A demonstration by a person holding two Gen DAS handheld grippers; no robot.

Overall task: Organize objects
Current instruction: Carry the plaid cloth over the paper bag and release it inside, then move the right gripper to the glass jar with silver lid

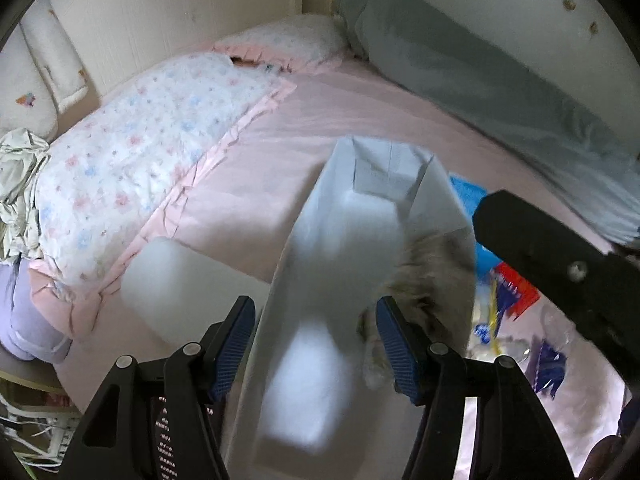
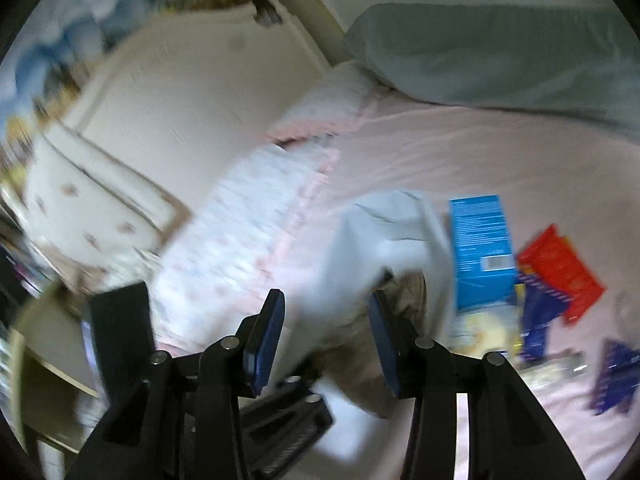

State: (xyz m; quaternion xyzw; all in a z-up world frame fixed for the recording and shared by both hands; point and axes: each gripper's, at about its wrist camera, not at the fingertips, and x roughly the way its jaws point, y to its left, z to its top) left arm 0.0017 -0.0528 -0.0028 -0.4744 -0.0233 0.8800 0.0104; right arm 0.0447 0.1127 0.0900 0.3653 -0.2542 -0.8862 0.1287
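Blurred furry thing [image 1: 432, 264] half-hidden behind white bag [image 1: 344, 248]

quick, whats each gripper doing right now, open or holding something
left gripper: open, jaws either side of the white paper bag, not clamped.
right gripper: open, holding nothing.

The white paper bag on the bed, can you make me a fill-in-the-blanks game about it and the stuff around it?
1. The white paper bag lies on a bed sheet coloured ____.
2. The box lying beside the bag is coloured ____.
3. The long pillow along the wall is coloured ____.
4. The left claw has its two fingers spread ____ around the bag.

Missing words: pink; blue; grey; open
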